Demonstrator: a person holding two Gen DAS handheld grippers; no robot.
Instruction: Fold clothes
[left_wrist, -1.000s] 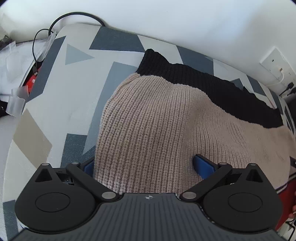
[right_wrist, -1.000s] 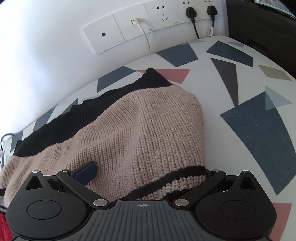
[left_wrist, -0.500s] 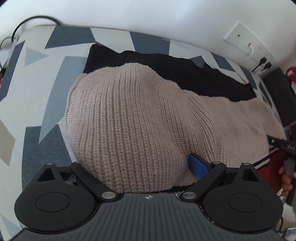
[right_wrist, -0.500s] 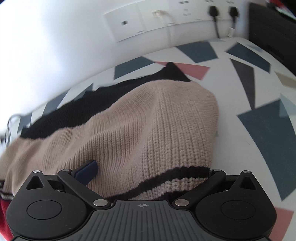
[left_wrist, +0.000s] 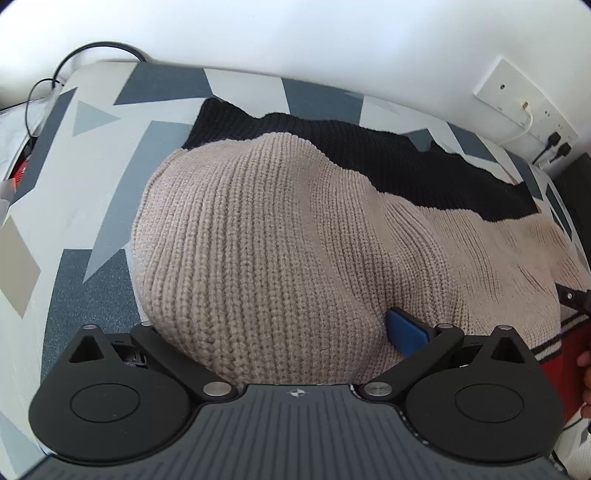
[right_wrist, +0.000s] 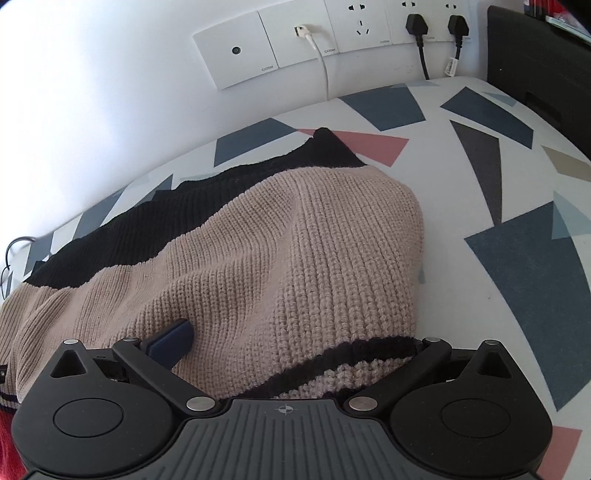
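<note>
A beige knit sweater (left_wrist: 295, 236) with a black band (left_wrist: 406, 166) lies on the patterned table; it also shows in the right wrist view (right_wrist: 295, 258). My left gripper (left_wrist: 280, 332) has sweater fabric bunched between its jaws; one blue pad (left_wrist: 406, 330) shows, the other is hidden by fabric. My right gripper (right_wrist: 295, 343) likewise holds the striped hem (right_wrist: 351, 354); one blue pad (right_wrist: 171, 338) shows. The fabric lifts toward both grippers.
The table (right_wrist: 517, 206) has a geometric grey, blue and pink pattern. A wall socket panel with plugged cables (right_wrist: 332, 33) is behind it. Black cables (left_wrist: 85, 55) lie at the far left edge. A dark box (right_wrist: 546, 55) stands at the right. The other gripper's tip (left_wrist: 572, 297) shows at the right.
The left view has swung back to the left, with the sweater sitting more to the right. The right gripper keeps its hold and has shifted slightly; the sweater stays bunched between both grippers.
</note>
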